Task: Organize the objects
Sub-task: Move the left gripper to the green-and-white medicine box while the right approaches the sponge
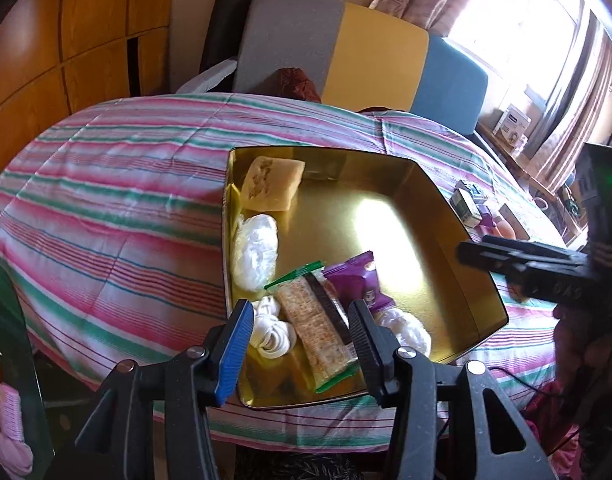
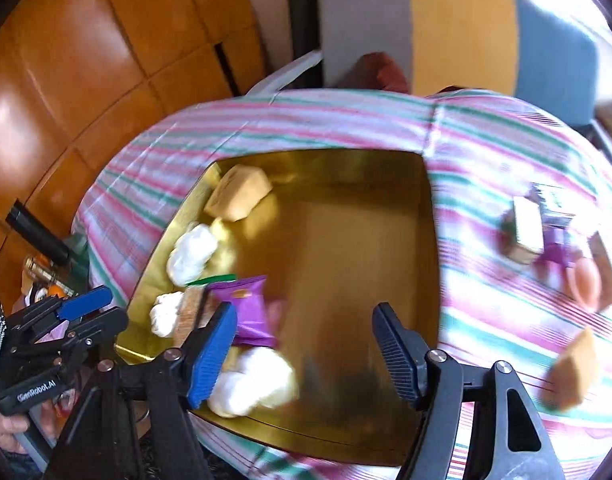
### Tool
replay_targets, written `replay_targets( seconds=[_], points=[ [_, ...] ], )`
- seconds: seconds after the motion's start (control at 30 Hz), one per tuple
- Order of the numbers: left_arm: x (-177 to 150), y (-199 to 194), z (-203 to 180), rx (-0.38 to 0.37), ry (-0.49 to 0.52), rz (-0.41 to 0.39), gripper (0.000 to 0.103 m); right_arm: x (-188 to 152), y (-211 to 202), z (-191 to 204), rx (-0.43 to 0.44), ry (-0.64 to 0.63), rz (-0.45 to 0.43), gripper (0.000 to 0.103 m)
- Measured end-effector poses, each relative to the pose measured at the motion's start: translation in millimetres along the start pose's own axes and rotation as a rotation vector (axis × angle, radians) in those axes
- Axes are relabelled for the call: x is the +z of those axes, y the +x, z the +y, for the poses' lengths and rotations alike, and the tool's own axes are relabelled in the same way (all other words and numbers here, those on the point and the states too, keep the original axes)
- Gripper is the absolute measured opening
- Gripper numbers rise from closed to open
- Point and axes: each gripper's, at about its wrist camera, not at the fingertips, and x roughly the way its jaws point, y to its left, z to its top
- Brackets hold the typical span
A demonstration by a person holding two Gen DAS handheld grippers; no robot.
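Observation:
A gold tin tray [image 1: 425, 216] [image 2: 345, 240] lies on a striped cloth. Along its left side lie a yellow bread piece [image 1: 272, 184] [image 2: 238, 192], white plastic bundles [image 1: 254, 252] [image 2: 192, 254], a purple snack packet [image 1: 355, 280] [image 2: 248, 308] and a cracker packet [image 1: 317, 332]. My left gripper [image 1: 302, 344] is open and empty above the tray's near left corner. My right gripper [image 2: 304, 356] is open and empty above the tray's near edge; it shows at the right of the left wrist view [image 1: 517, 260]. Small boxes [image 2: 529, 232], a purple packet [image 2: 557, 254] and a bread piece [image 2: 573, 372] lie on the cloth right of the tray.
The striped cloth [image 1: 106, 208] covers a raised surface. A grey, yellow and blue headboard-like cushion [image 1: 345, 48] stands behind it. Wooden panels [image 1: 66, 40] are at the left. A bright window [image 1: 525, 20] is at the far right. The right wrist view is blurred.

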Motion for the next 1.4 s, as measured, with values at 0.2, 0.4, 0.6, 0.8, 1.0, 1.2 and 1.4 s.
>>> replay_targets(
  seconds=[0.2,0.4,0.6,0.8,1.0,1.2,1.4],
  points=[
    [3,-2,-20,0.002,0.053,0.002,0.050,-6,-32,-45,-0.066,0.061,-0.065,0.077],
    [6,-1,-40,0.004,0.104,0.010,0.050,-11,-56,-101,-0.159,0.137,-0.098,0.083],
    [11,5,-59,0.001,0.152,0.025,0.050,-16,-79,-174,-0.277,0.246,-0.144,0.086],
    [17,13,-85,-0.012,0.208,0.042,0.050,-41,-84,-259,-0.406,0.434,-0.190,0.086],
    [27,27,-118,-0.048,0.259,0.066,0.053,-66,-94,-311,-0.319,0.717,-0.219,0.089],
    [42,40,-157,-0.119,0.299,0.092,0.053,-70,-95,-313,-0.295,0.769,-0.221,0.091],
    [58,61,-205,-0.151,0.373,0.124,0.053,-75,-97,-317,-0.275,0.806,-0.234,0.091]
  ],
)
